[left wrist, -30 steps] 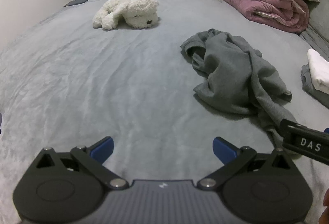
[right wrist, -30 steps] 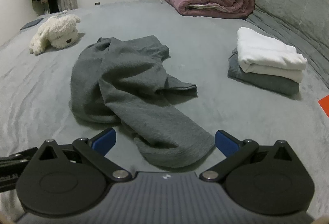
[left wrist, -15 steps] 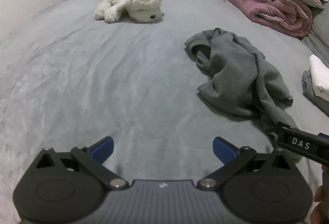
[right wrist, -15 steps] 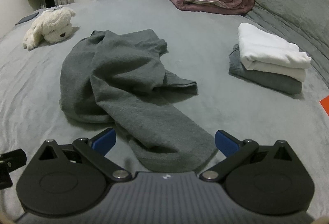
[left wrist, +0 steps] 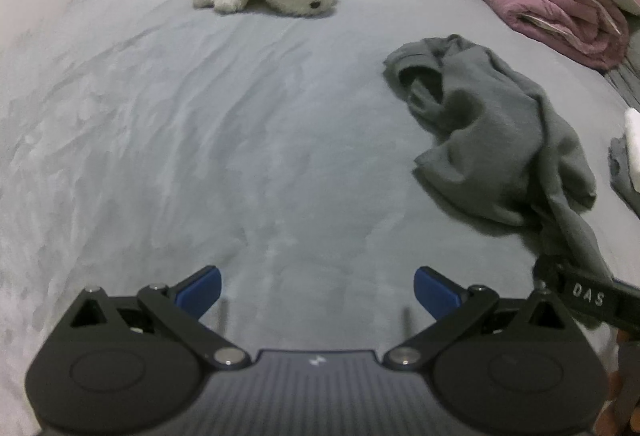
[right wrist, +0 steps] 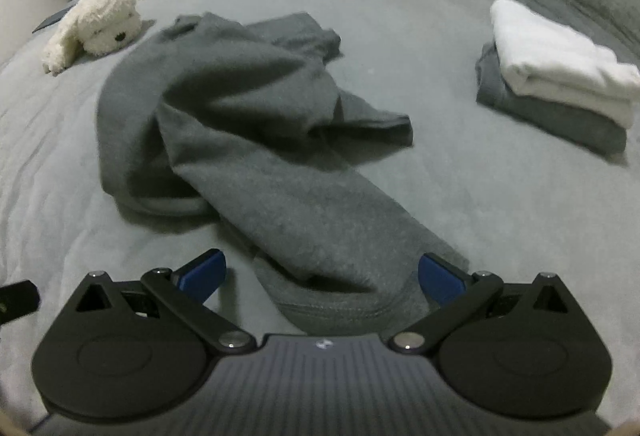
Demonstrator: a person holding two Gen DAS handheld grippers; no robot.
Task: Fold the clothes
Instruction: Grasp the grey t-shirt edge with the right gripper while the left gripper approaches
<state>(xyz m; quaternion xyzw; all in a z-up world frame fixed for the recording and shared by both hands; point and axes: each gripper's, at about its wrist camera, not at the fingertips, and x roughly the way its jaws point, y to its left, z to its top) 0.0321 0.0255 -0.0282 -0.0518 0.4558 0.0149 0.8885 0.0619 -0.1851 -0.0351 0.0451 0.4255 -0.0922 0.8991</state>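
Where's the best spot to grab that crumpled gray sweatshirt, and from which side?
Probably the stitched hem of the gray sweatshirt, approached from the near side: that flat end already lies between the open right gripper fingers, while the rest is bunched.

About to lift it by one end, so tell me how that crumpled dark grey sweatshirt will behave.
The crumpled dark grey sweatshirt will probably sag: it lies in soft folds. Its thick, fuzzy fabric likely grips, not slips. The end between the open right claw should trail the rest.
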